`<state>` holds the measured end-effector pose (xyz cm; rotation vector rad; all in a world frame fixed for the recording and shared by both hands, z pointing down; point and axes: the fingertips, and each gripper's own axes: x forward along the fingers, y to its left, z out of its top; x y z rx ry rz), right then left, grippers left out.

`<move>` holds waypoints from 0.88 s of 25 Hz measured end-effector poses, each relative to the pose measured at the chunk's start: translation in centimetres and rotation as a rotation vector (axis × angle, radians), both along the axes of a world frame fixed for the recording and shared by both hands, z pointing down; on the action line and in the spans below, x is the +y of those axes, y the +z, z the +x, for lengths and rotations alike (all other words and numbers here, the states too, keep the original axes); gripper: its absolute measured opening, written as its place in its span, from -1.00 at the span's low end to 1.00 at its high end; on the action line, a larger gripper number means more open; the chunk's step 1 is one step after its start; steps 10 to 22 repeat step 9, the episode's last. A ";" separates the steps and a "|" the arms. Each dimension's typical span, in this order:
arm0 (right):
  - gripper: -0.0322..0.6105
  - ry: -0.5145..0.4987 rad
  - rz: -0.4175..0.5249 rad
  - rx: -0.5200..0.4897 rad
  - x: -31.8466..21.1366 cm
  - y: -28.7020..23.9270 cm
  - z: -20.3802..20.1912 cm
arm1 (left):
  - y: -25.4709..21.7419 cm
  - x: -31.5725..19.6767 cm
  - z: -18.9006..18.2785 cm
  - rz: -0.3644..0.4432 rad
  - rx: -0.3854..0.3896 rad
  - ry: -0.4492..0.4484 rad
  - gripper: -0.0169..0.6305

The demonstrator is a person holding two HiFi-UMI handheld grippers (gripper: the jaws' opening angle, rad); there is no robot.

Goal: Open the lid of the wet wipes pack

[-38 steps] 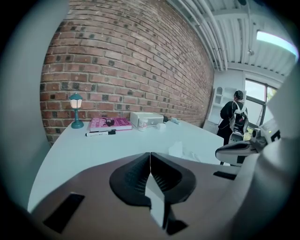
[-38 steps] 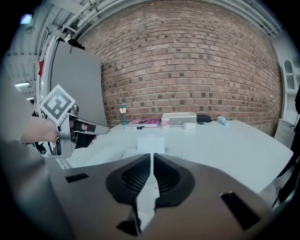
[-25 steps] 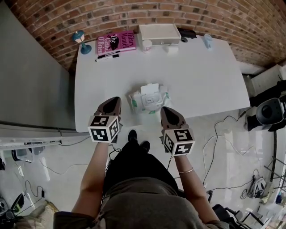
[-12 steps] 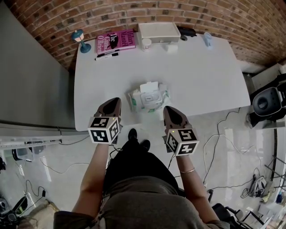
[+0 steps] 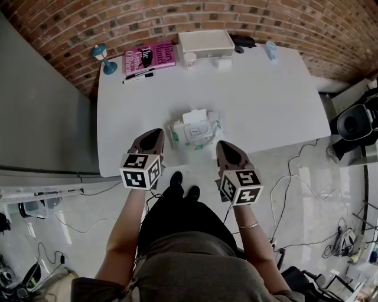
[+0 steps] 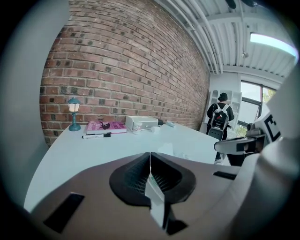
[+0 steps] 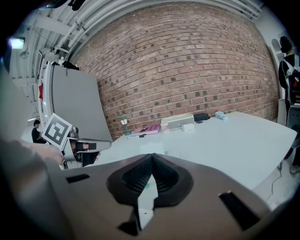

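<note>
Both gripper views: the wet wipes pack (image 5: 195,131) was almost wholly hidden behind each hand-held gripper's own body. Only a pale sliver showed above the jaws.

Head view:
- The near edge of the counter (image 5: 260,106) was covered in part by the left hand-held gripper (image 5: 156,133) and the right hand-held gripper (image 5: 222,145).
- Print on the pack was too small to read.
- The small white pot (image 5: 190,58) and the pale blue item (image 5: 271,51) at the far edge were too small to identify.
- The person's shoulders (image 5: 195,277) were cut off by the bottom edge.

Brick-walled room, white tabletop (image 5: 266,100)
A red brick wall (image 5: 177,15) runs behind the tabletop; a grey panel (image 5: 41,118) stands at its left, cables (image 5: 283,177) trail over the glossy pale floor (image 5: 307,200), and a window (image 6: 253,101) and ceiling strip light (image 6: 274,42) glow beyond.
</note>
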<state>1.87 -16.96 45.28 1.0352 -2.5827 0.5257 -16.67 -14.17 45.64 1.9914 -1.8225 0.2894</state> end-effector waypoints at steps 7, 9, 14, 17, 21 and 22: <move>-0.89 0.016 -0.017 0.008 -0.8 0.4 -0.6 | 0.2 -2.1 0.8 -0.012 0.017 0.112 -0.87; -0.89 0.022 -0.022 0.008 -1.1 0.4 -0.9 | 0.2 -3.0 0.9 -0.018 0.020 0.147 -0.87; -0.89 0.022 -0.022 0.008 -1.1 0.4 -0.9 | 0.2 -3.0 0.9 -0.018 0.020 0.147 -0.87; -0.89 0.022 -0.022 0.008 -1.1 0.4 -0.9 | 0.2 -3.0 0.9 -0.018 0.020 0.147 -0.87; -0.89 0.022 -0.022 0.008 -1.1 0.4 -0.9 | 0.2 -3.0 0.9 -0.018 0.020 0.147 -0.87; -0.89 0.022 -0.022 0.008 -1.1 0.4 -0.9 | 0.2 -3.0 0.9 -0.018 0.020 0.147 -0.87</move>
